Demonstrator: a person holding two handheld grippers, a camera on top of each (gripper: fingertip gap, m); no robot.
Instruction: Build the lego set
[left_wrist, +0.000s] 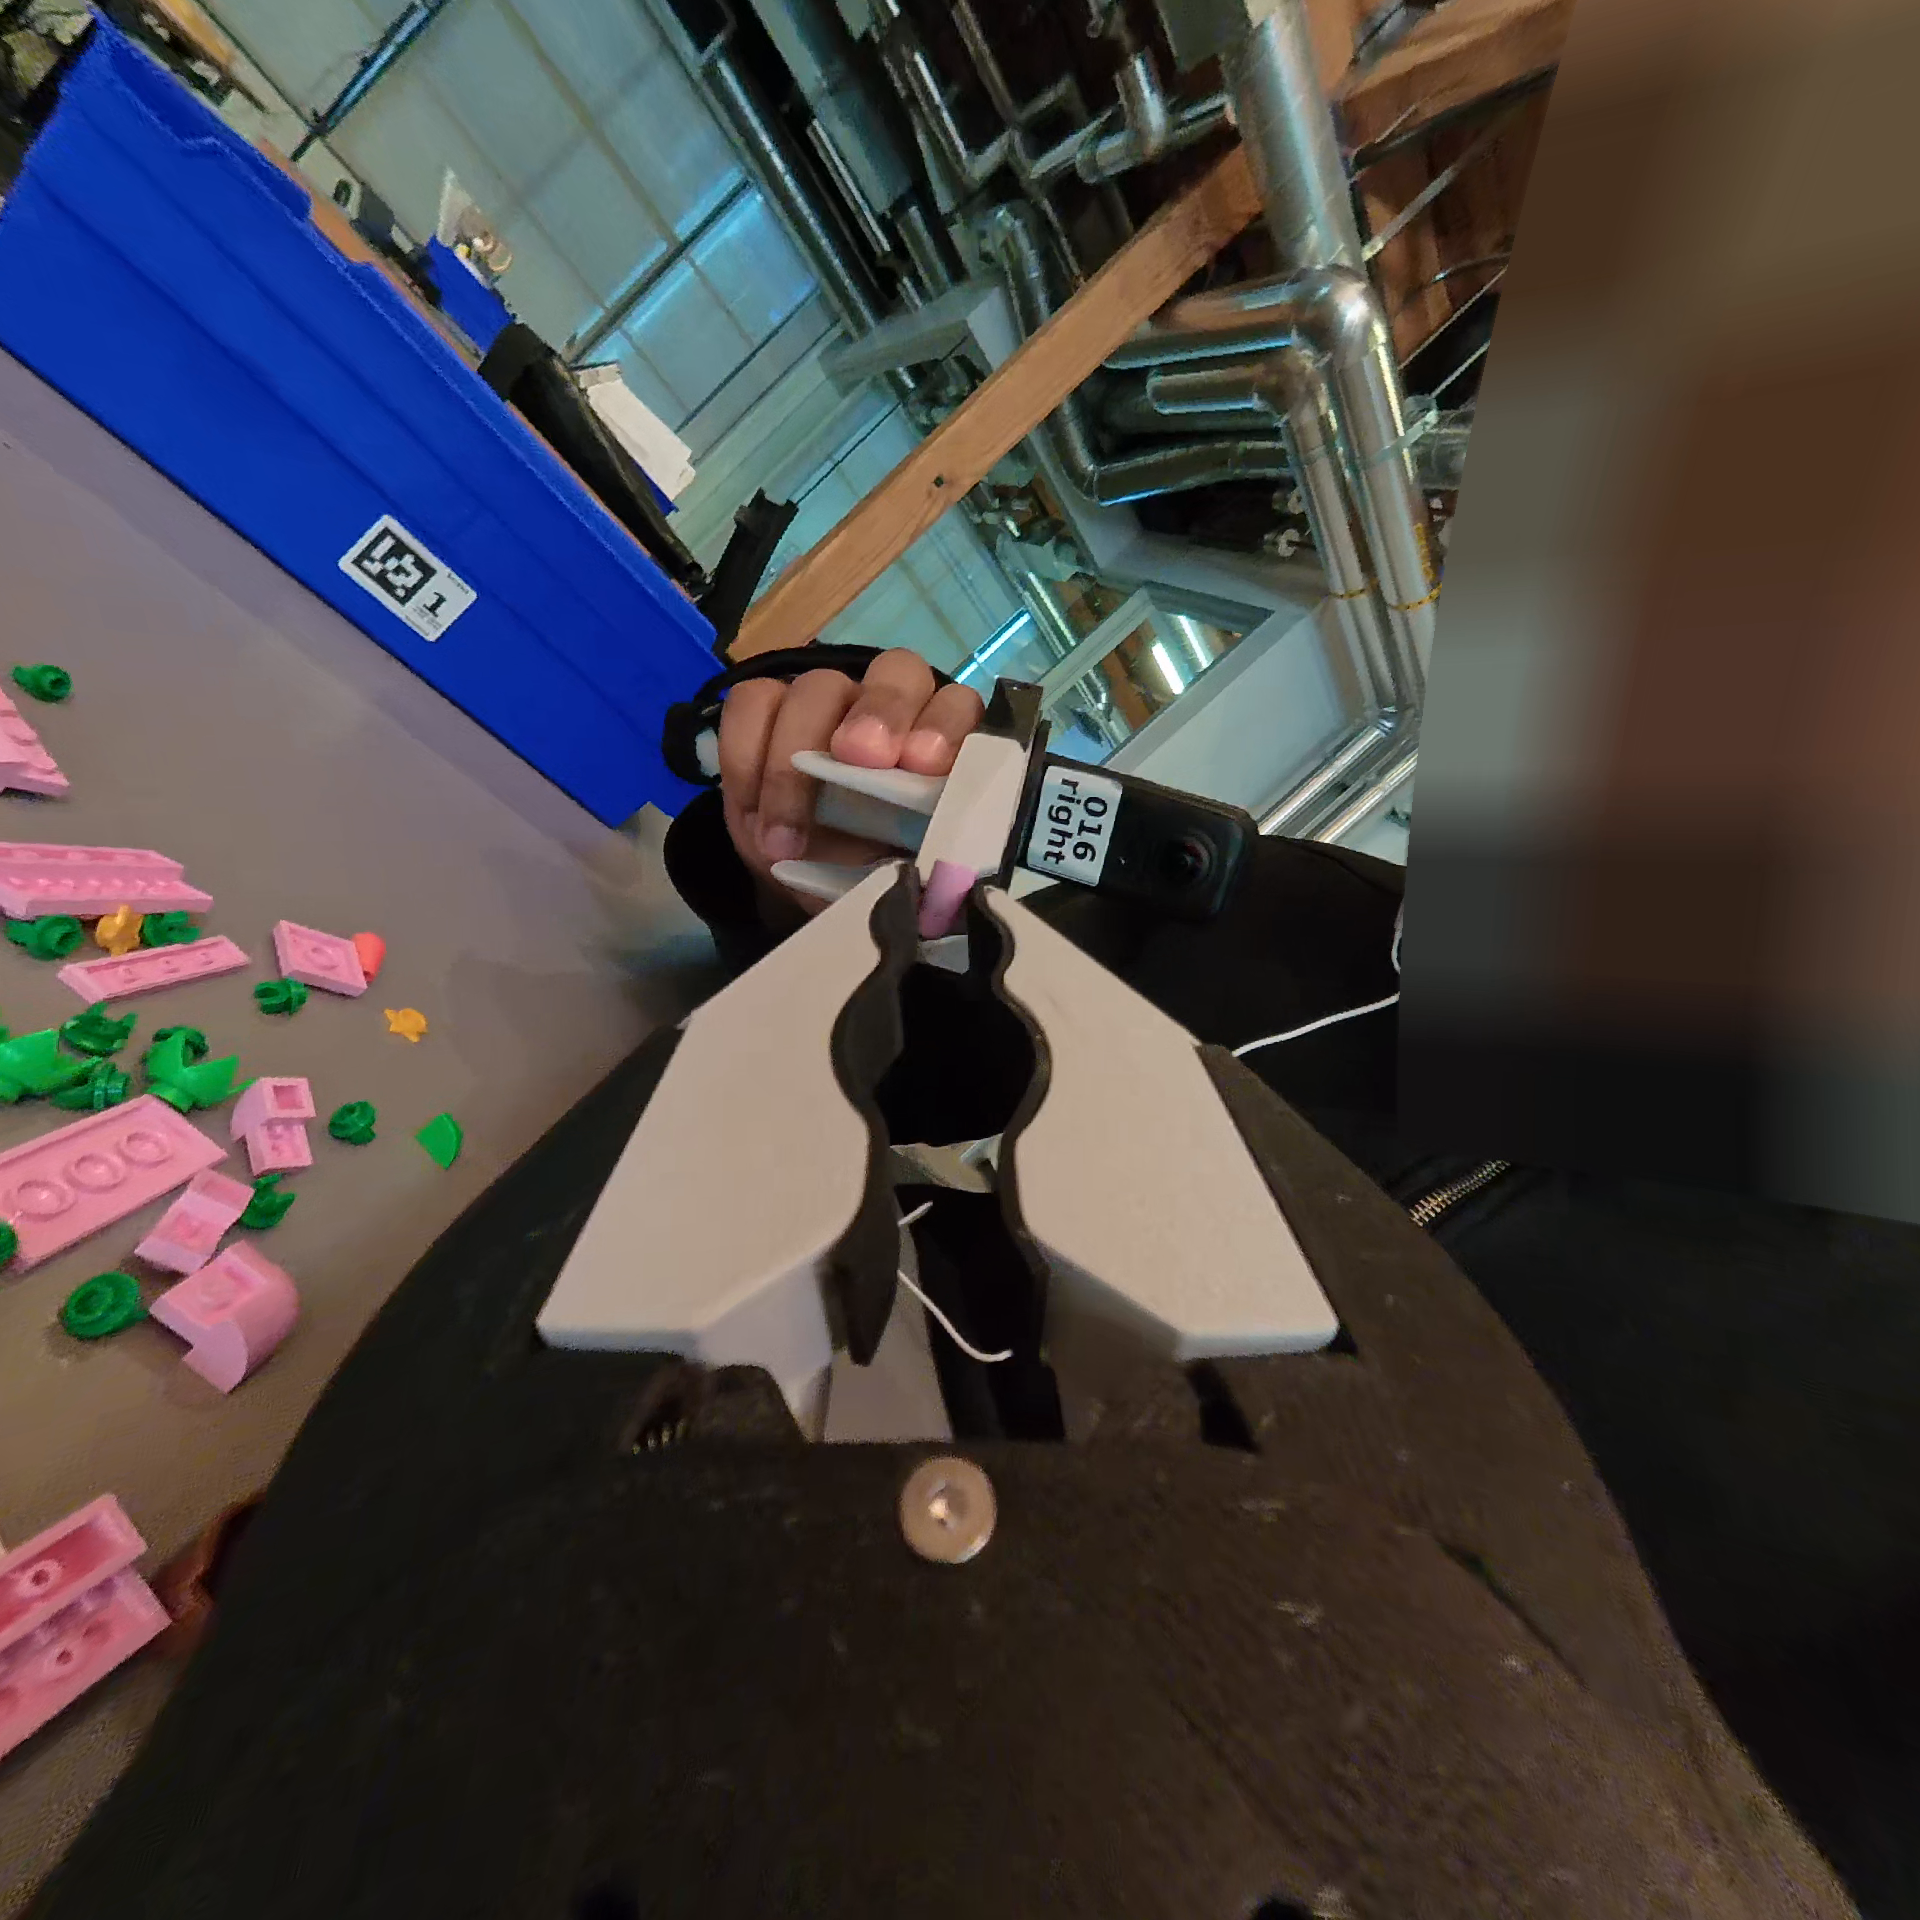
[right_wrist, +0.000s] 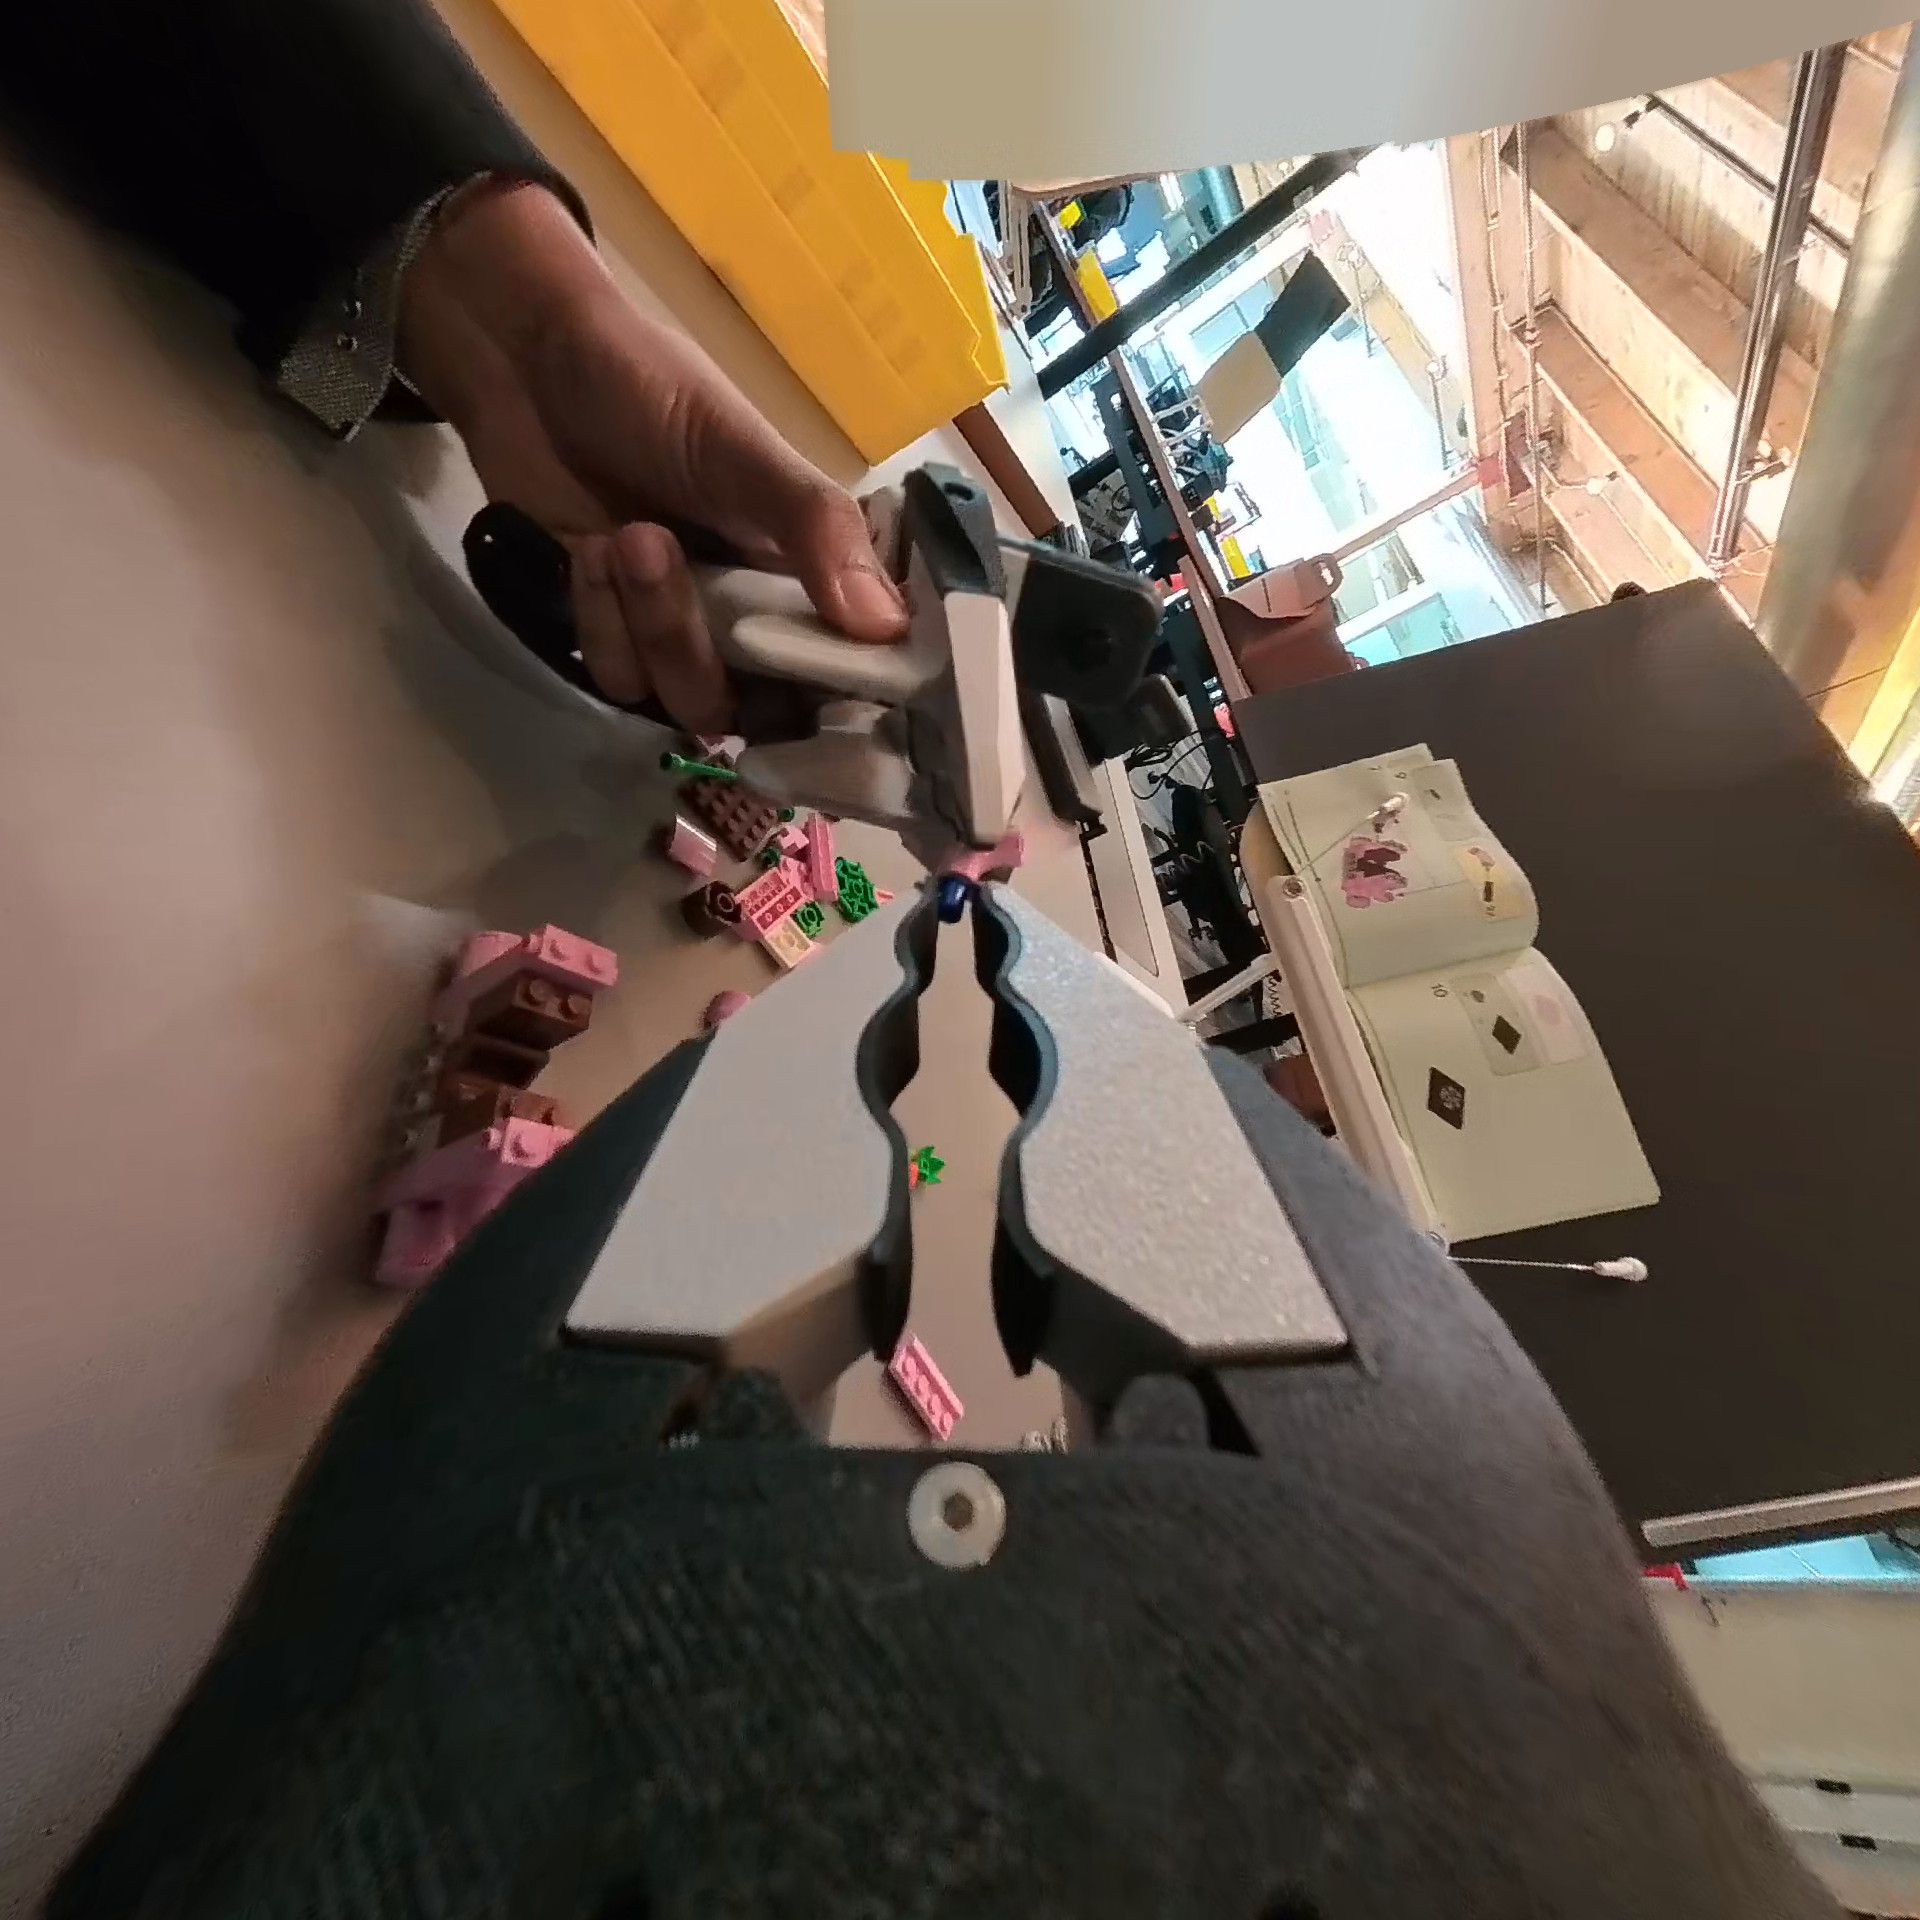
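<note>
My left gripper (left_wrist: 945, 906) is shut on a small pink piece (left_wrist: 948, 896) and holds it up above the table. My right gripper (right_wrist: 956, 902) is shut on a tiny dark blue piece (right_wrist: 952, 891). The two gripper tips meet nose to nose, and the blue piece touches the pink piece (right_wrist: 982, 858). The right gripper (left_wrist: 940, 857) shows in the left wrist view with a hand on it. The left gripper (right_wrist: 987, 831) shows in the right wrist view, also held by a hand. A part-built pink and brown model (right_wrist: 499, 1091) lies on the table at the left.
Loose pink and green pieces (left_wrist: 156, 1091) are scattered on the grey table (left_wrist: 416, 831). A blue bin (left_wrist: 312, 416) stands behind them. A yellow bin (right_wrist: 831, 260) stands at the far side. An open instruction booklet (right_wrist: 1455, 1018) lies on a black board (right_wrist: 1714, 1039). More loose pieces (right_wrist: 769, 883) lie beyond the tips. Less than 4 cm separates the two grippers' tips.
</note>
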